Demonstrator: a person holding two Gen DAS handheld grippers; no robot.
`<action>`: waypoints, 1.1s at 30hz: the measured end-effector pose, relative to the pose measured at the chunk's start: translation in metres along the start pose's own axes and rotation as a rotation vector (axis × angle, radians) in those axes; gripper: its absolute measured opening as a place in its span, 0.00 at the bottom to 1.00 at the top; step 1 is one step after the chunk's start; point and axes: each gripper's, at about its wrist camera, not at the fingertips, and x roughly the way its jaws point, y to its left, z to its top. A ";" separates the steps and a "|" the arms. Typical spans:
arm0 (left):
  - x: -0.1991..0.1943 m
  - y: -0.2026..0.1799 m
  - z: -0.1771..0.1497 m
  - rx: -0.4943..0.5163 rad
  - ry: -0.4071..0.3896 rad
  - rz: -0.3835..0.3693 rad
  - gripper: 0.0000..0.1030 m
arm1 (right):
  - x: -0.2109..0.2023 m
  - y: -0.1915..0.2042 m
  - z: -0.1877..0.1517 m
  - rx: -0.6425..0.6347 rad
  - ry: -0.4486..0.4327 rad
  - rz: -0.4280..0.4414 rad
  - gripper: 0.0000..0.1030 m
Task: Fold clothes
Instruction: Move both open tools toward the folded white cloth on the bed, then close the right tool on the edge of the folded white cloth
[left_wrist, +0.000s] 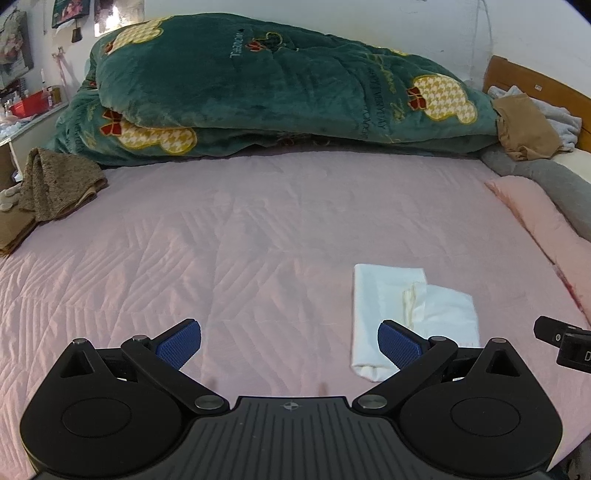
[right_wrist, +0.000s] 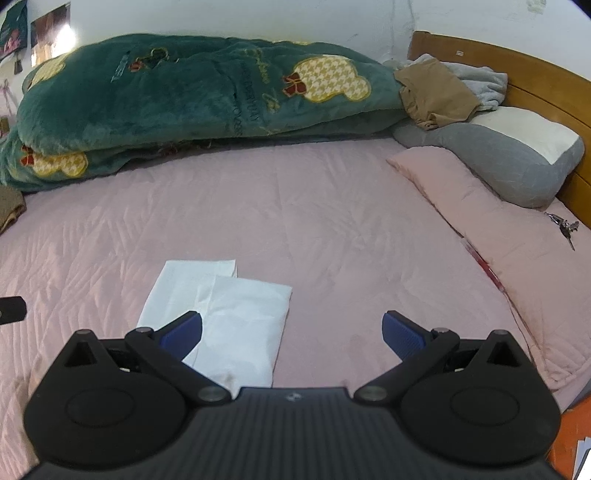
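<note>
A white garment (left_wrist: 399, 306) lies folded flat on the pink quilted bedspread (left_wrist: 240, 240). In the left wrist view it sits right of centre, partly behind my right fingertip. My left gripper (left_wrist: 289, 341) is open and empty above the bedspread. In the right wrist view the same white garment (right_wrist: 229, 317) lies left of centre, under my left finger. My right gripper (right_wrist: 291, 334) is open and empty, just above the bedspread (right_wrist: 332, 229). The tip of the right gripper shows at the right edge of the left wrist view (left_wrist: 561, 343).
A big green plush blanket (left_wrist: 258, 85) is heaped along the back. A brown knit garment (left_wrist: 55, 184) lies at the left. A pink pillow (right_wrist: 498, 236), a grey pillow (right_wrist: 509, 162), tan clothes (right_wrist: 432, 92), keys (right_wrist: 563, 225) and the wooden headboard (right_wrist: 517, 62) are at the right.
</note>
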 end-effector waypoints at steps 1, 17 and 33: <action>0.001 0.003 -0.002 -0.003 0.004 0.006 0.99 | 0.002 0.004 -0.001 -0.013 -0.002 -0.002 1.00; 0.052 0.023 -0.028 -0.011 0.114 0.058 0.99 | 0.071 0.075 -0.026 -0.192 0.087 0.088 0.77; 0.069 0.020 -0.030 -0.008 0.130 0.065 0.99 | 0.092 0.092 -0.041 -0.244 0.146 0.142 0.32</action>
